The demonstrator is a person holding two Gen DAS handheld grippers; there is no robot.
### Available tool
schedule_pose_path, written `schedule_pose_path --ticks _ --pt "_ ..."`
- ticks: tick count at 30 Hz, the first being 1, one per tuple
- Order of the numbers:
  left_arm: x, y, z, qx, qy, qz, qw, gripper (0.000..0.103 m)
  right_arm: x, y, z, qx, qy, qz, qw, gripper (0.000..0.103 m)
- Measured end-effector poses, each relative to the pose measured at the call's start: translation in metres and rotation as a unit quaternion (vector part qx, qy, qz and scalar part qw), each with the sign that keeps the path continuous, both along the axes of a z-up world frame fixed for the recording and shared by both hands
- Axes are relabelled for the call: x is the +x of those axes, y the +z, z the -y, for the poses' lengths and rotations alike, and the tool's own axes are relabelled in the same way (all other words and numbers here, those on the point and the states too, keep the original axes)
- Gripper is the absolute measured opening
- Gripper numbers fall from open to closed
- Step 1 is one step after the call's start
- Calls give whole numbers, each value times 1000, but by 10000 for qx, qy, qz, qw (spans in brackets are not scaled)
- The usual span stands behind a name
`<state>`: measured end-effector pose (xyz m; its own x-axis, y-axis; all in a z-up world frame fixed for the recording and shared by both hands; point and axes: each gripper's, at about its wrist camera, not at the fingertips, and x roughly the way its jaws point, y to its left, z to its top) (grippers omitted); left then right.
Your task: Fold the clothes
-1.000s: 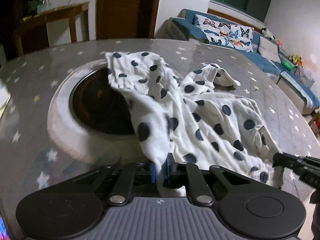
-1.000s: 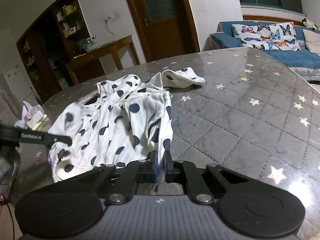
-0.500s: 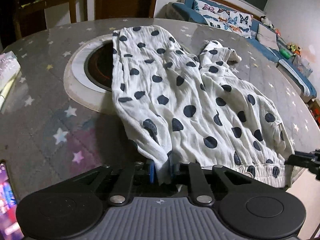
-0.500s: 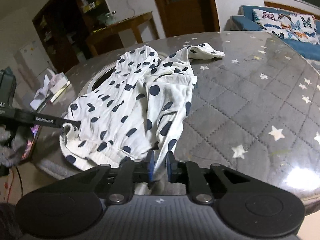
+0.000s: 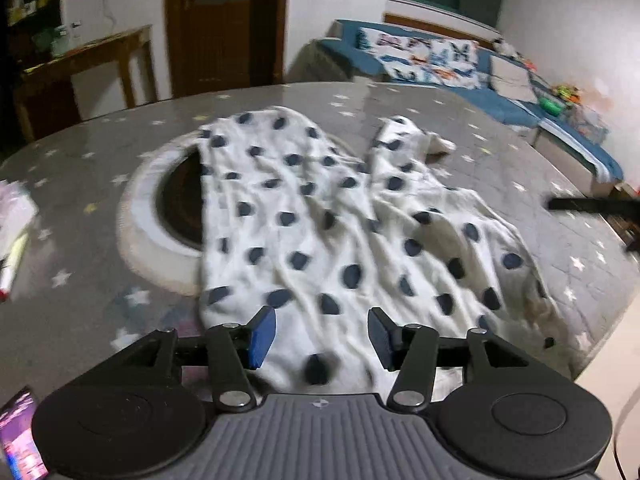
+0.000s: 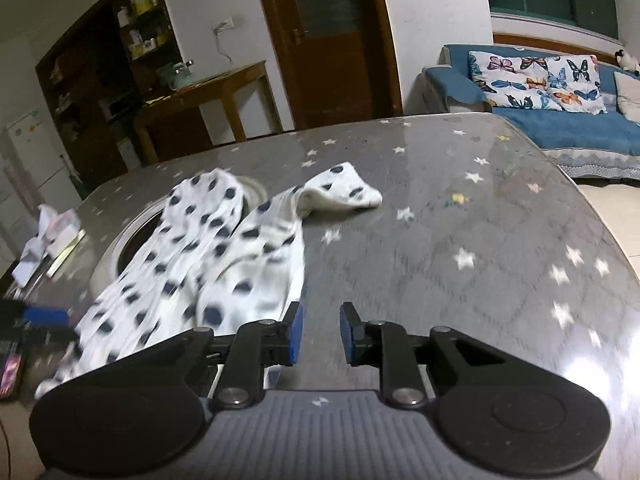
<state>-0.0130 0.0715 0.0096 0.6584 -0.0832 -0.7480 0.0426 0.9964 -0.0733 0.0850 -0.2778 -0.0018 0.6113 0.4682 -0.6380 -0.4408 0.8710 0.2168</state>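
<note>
Letting go is what marks this moment: a second ago both hand-held grippers were pinched shut on the near hem of the spotted garment (image 5: 320, 216), and now that hem has dropped free and the cloth lies spread on the desk (image 6: 460, 208), smoother than the bunched heap it was. The left hand-held gripper (image 5: 322, 338) has its jaws opening, well apart, with the near edge of the garment lying loose below and between them, neither pad pressing on it. The right hand-held gripper (image 6: 320, 334) also has its jaws opening, a narrower gap, with nothing between them but bare desk; the garment's right edge lies just to the left of its left pad. The garment stretches from the near edge of the desk away toward the far side, its left part draped over a round recessed ring (image 5: 140, 216), one sleeve (image 6: 344, 192) trailing off toward the sofa (image 6: 560, 120). Laid out like this, it looks ready for a first fold.
</note>
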Motion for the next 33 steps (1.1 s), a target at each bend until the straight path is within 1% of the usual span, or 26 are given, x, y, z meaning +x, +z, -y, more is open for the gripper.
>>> schedule_pose_path --ticks 7,9,14,16,19,22,26,30,33 --pt "22 -20 20 -142 -317 -209 9992 55 70 -24 -30 -229 -60 -198 9995 20" --pt "27 -24 22 -170 -384 -237 9988 55 86 -30 -40 -324 -51 -214 9992 20" --pt "35 -34 24 -278 -501 -360 9977 55 129 -45 -63 -420 23 -535 9977 20" --pt "37 -36 23 -319 -542 -369 9973 56 143 -46 -77 -481 102 -555 9973 20" --pt "41 -37 21 -382 -583 -353 9969 57 161 -36 -99 -403 205 -461 9979 20" --pt "45 -37 18 -453 -601 -342 9966 58 176 -17 -123 -258 340 -243 9988 20" --pt "48 -37 14 -539 -601 -321 9962 59 186 1 -150 11 656 -64 9978 29" --pt "51 -37 8 -585 -555 -300 9963 60 186 11 -164 92 843 111 9963 32" --pt "52 -38 4 -622 -517 -284 9963 60 187 8 -159 23 791 135 9968 32"
